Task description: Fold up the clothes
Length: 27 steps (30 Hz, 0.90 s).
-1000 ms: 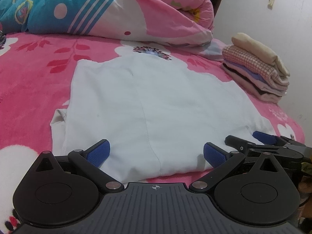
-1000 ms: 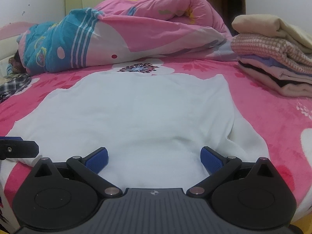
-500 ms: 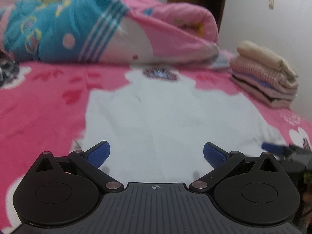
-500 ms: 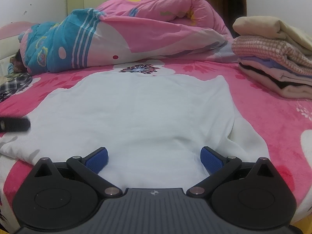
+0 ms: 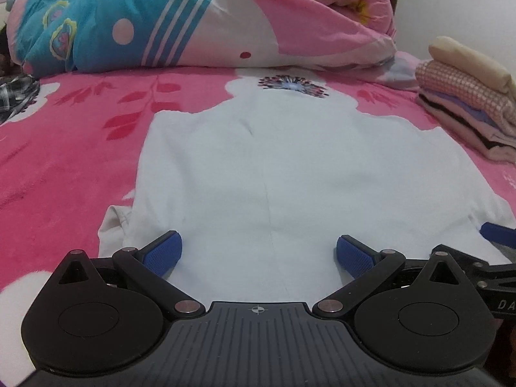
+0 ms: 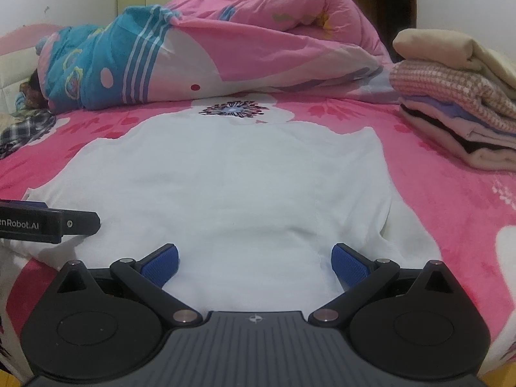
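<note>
Only two bits of print can be read. The left gripper, seen from the right wrist, carries white letters cut off at the edge — "enRobot.AI". The right gripper, seen from the left wrist, shows "DA" — the rest is out of view.

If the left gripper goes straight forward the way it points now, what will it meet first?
Probably the white garment spread flat on the bed: the left gripper, jaws open, points low along it. Further on lies the rolled quilt; depth is unclear.

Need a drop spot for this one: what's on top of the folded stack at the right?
A folded cream garment tops the stack of folded clothes, lying on a pink checked piece. Nothing rests on it. The lower layers show only their edges.
</note>
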Each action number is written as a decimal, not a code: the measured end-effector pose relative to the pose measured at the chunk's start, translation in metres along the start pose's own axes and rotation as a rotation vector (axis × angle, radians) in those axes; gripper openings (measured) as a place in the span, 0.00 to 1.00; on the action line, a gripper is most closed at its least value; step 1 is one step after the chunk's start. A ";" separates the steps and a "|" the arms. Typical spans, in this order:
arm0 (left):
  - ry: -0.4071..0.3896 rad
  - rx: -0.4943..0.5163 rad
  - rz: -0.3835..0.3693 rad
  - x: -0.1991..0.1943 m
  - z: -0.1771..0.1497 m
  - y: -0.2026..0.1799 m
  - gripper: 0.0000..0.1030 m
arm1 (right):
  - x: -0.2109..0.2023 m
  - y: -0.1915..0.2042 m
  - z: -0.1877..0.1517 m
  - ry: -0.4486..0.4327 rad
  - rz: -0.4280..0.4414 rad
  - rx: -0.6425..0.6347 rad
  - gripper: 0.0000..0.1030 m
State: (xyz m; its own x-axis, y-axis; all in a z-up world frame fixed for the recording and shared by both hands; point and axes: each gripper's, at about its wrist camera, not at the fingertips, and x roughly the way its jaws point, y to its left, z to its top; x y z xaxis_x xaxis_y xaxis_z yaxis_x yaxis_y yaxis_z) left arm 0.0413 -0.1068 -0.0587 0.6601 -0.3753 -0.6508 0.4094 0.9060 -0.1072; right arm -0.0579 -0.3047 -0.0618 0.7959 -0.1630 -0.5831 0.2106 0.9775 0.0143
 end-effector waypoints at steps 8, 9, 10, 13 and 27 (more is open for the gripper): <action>0.033 -0.018 0.005 0.002 0.005 0.000 1.00 | -0.014 -0.002 0.027 -0.097 0.006 -0.023 1.00; 0.037 -0.018 0.008 0.002 0.006 -0.001 1.00 | -0.011 -0.002 0.030 -0.099 0.002 -0.029 1.00; 0.040 -0.019 0.012 0.002 0.006 -0.001 1.00 | -0.007 -0.002 0.034 -0.097 0.001 -0.031 1.00; 0.046 -0.022 0.016 0.003 0.007 -0.001 1.00 | 0.006 -0.001 0.043 -0.090 0.015 -0.027 1.00; 0.057 -0.021 0.027 0.004 0.009 -0.004 1.00 | 0.078 0.012 0.062 0.009 -0.017 -0.066 1.00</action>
State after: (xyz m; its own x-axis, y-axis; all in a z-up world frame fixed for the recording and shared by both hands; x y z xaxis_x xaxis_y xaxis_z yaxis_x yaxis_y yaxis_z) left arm 0.0482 -0.1135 -0.0544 0.6339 -0.3390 -0.6952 0.3779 0.9200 -0.1041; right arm 0.0418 -0.3137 -0.0569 0.7875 -0.1784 -0.5899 0.1857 0.9814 -0.0489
